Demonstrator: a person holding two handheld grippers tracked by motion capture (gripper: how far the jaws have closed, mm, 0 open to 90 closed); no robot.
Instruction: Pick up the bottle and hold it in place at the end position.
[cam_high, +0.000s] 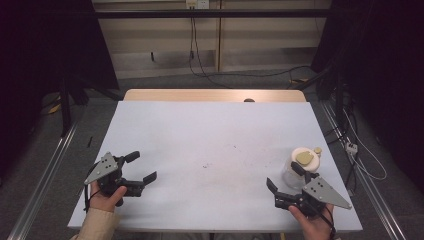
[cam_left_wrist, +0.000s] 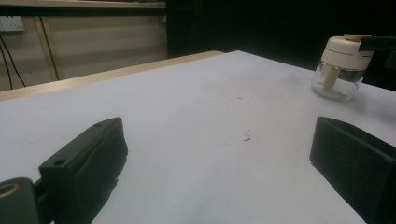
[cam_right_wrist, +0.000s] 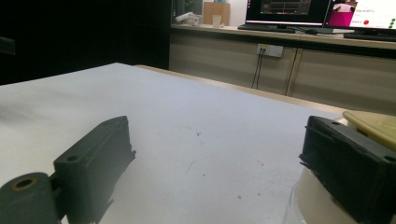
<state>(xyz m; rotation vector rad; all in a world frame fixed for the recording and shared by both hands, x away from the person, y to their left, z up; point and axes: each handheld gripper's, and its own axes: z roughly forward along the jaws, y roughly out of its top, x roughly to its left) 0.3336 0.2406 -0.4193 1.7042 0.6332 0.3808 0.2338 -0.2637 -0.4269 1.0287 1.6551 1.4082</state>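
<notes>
A small clear glass jar (cam_high: 299, 167) with a cream lid stands at the table's right side, with a tan tab on top. My right gripper (cam_high: 284, 176) is open just in front of it, and one finger reaches over the jar's lid. In the right gripper view the gripper (cam_right_wrist: 219, 158) has its right-hand finger (cam_right_wrist: 350, 163) lying above the cream lid (cam_right_wrist: 317, 200). My left gripper (cam_high: 141, 166) is open at the table's left front, empty. In the left gripper view the gripper (cam_left_wrist: 219, 163) faces across the table toward the jar (cam_left_wrist: 340, 70).
The white table top (cam_high: 210, 140) has a wooden strip along its far edge. A small cream piece (cam_high: 318, 150) lies just behind the jar. Faint dark specks (cam_high: 206, 165) mark the middle. Metal rails and cables run along the floor on both sides.
</notes>
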